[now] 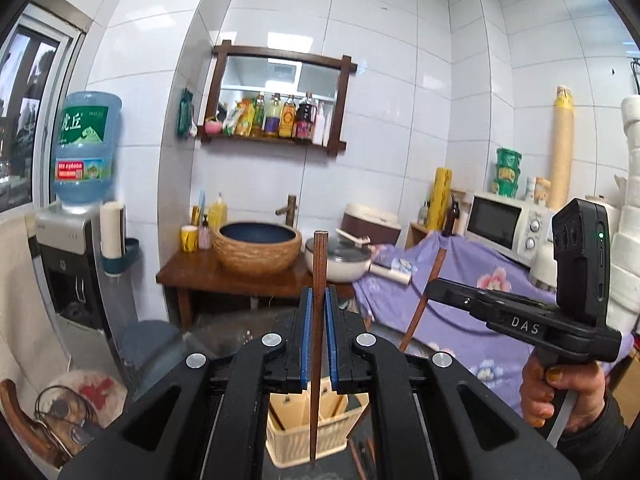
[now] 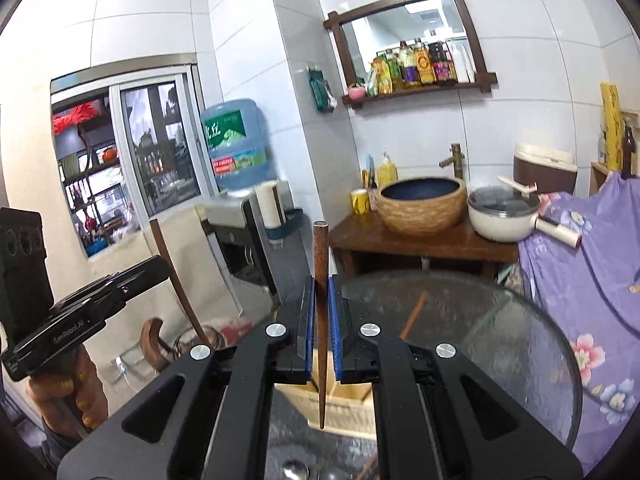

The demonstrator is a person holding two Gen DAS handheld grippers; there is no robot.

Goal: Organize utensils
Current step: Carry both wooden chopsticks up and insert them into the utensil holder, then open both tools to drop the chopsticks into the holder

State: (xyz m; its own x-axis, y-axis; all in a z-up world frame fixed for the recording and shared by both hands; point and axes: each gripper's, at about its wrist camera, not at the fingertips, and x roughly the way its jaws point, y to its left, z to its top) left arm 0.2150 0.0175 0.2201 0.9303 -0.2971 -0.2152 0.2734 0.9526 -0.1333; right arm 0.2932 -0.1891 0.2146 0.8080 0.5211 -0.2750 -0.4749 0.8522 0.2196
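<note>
My left jaws [image 1: 318, 332] pinch one chopstick [image 1: 319, 280], right jaws [image 2: 320, 332] pinch another chopstick [image 2: 321, 280]; both above holder [image 1: 304, 432]. Spoon [image 2: 295, 470] left on table [image 2: 500, 340].

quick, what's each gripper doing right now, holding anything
left gripper: closed on a brown chopstick, held upright.
right gripper: closed on another brown chopstick, also upright.

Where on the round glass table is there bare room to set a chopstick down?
The glass table lies bare on its far right side, between the loose chopstick and the purple floral cloth. It is crowded at the near edge: the beige utensil basket, a spoon and more chopsticks.
</note>
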